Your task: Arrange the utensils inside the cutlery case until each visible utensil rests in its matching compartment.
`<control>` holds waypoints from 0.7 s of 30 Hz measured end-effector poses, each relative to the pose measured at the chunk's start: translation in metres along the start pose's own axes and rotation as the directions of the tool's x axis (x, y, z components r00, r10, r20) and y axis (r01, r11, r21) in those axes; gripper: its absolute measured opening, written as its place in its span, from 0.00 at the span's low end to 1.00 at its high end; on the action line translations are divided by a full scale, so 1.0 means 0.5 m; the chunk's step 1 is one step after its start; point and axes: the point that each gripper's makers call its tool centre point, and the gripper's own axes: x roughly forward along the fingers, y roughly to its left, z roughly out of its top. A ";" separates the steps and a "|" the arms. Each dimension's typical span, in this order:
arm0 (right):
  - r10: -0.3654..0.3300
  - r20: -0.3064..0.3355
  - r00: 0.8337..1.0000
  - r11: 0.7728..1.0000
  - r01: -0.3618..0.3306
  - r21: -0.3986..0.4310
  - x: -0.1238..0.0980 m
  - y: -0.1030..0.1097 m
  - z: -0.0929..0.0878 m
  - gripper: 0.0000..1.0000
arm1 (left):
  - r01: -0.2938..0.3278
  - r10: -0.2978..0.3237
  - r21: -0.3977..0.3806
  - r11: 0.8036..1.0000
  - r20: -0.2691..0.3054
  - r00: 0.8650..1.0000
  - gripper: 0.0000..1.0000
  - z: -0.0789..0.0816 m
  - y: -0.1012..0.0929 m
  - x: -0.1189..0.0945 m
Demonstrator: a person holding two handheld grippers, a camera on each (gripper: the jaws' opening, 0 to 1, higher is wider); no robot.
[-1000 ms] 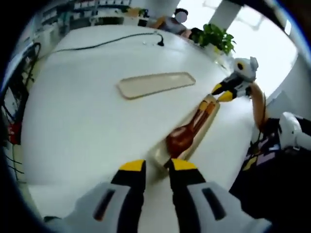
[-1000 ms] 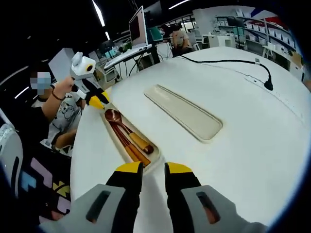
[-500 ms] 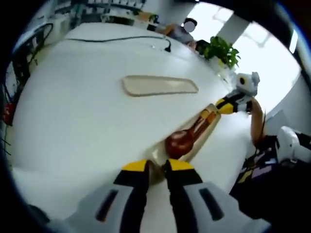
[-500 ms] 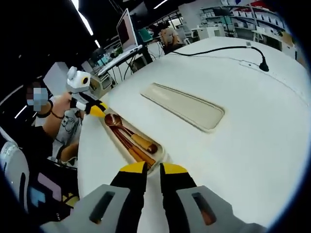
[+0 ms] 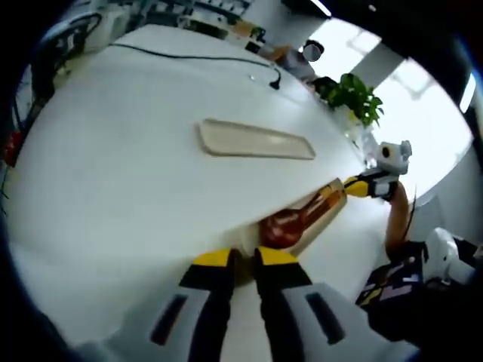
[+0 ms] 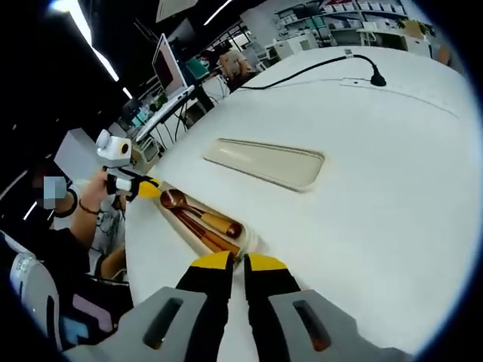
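Late in the tidying on the white worktop [image 5: 113, 151], by the look of things: open cutlery case [image 5: 326, 210] lying near the edge, its pale lid [image 5: 255, 141] flat and well apart toward the middle. Held, apparently, at both ends. Left claw [image 5: 245, 259] narrowed to a slit on the end wall by the spoon's bowl; right claw [image 6: 239, 262] likewise nearly pressed together on the opposite end, by the handles. Inside, a wooden spoon [image 5: 281, 226] lying lengthwise, with dark chopsticks [image 6: 198, 228] just beside it along the same run. Cannot tell from either view whether a divider separates the two, so no saying for certain that each sits in its own compartment. Next, in all likelihood, either a small straightening of the case or a release of one end to nudge a utensil square. Calls for a level, steady hold at both ends so that nothing slides out, and for keeping case and lid in sight. Against the pictures of a second ago: both claws plainly closer together, from a clear gap to a bare one, and closer in on the case ends; spoon, chopsticks and lid lying as they did.
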 end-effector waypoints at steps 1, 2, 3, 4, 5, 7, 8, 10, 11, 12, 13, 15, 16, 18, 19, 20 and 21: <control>-0.002 0.006 1.000 1.000 0.002 0.004 -0.004 -0.001 0.001 0.04 | 0.002 -0.002 0.007 1.000 0.000 1.000 0.11 0.003 -0.003 0.002; -0.003 0.008 1.000 1.000 0.003 0.005 -0.010 -0.001 0.000 0.04 | 0.003 -0.003 0.013 1.000 0.000 1.000 0.11 0.006 -0.006 0.005; -0.004 0.023 1.000 1.000 0.004 0.008 -0.015 -0.002 0.002 0.04 | 0.005 -0.005 0.018 1.000 -0.006 1.000 0.11 0.008 -0.007 0.007; -0.008 0.028 1.000 1.000 0.008 0.012 -0.023 -0.005 0.001 0.04 | 0.008 -0.008 0.028 1.000 -0.003 1.000 0.11 0.012 -0.011 0.009; -0.014 0.036 0.999 1.000 0.014 0.011 -0.028 -0.009 0.001 0.04 | 0.009 -0.009 0.034 0.999 0.003 1.000 0.10 0.018 -0.014 0.013; -0.029 0.050 0.998 0.999 0.028 0.020 -0.039 -0.017 0.001 0.03 | 0.021 -0.021 0.049 0.999 0.002 1.000 0.10 0.025 -0.026 0.021; -0.035 0.054 0.998 0.999 0.034 0.021 -0.046 -0.022 0.000 0.03 | 0.026 -0.027 0.055 0.998 0.003 1.000 0.10 0.029 -0.032 0.025; -0.044 0.065 0.997 0.999 0.043 0.029 -0.057 -0.029 -0.003 0.03 | 0.044 -0.043 0.073 0.996 -0.006 0.999 0.10 0.039 -0.041 0.034; -0.047 0.067 0.997 0.999 0.045 0.028 -0.064 -0.032 -0.006 0.03 | 0.049 -0.048 0.080 0.996 -0.008 0.999 0.10 0.043 -0.046 0.039; -0.051 0.073 0.996 0.998 0.049 0.030 -0.070 -0.035 -0.009 0.03 | 0.050 -0.050 0.079 0.996 -0.008 0.999 0.10 0.047 -0.048 0.043; -0.056 0.078 0.995 0.998 0.053 0.036 -0.075 -0.040 -0.011 0.03 | 0.058 -0.057 0.085 0.995 -0.015 0.998 0.10 0.050 -0.054 0.048; -0.061 0.081 0.995 0.997 0.057 0.049 -0.084 -0.047 -0.019 0.03 | 0.064 -0.062 0.094 0.993 -0.019 0.998 0.10 0.059 -0.064 0.058; -0.067 0.085 0.994 0.996 0.063 0.056 -0.088 -0.051 -0.023 0.03 | 0.068 -0.066 0.102 0.992 -0.024 0.998 0.10 0.062 -0.069 0.062; -0.074 0.083 0.994 0.995 0.068 0.067 -0.095 -0.058 -0.033 0.03 | 0.075 -0.073 0.115 0.991 -0.027 0.997 0.10 0.068 -0.080 0.071; -0.078 0.086 0.993 0.995 0.072 0.071 -0.100 -0.061 -0.036 0.03 | 0.082 -0.079 0.121 0.989 -0.034 0.996 0.10 0.071 -0.083 0.075; -0.083 0.093 0.992 0.994 0.076 0.077 -0.107 -0.066 -0.037 0.03 | 0.086 -0.082 0.123 0.989 -0.035 0.996 0.10 0.074 -0.086 0.079; -0.085 0.098 0.992 0.994 0.077 0.077 -0.113 -0.069 -0.038 0.03 | 0.092 -0.088 0.124 0.988 -0.040 0.995 0.10 0.076 -0.088 0.084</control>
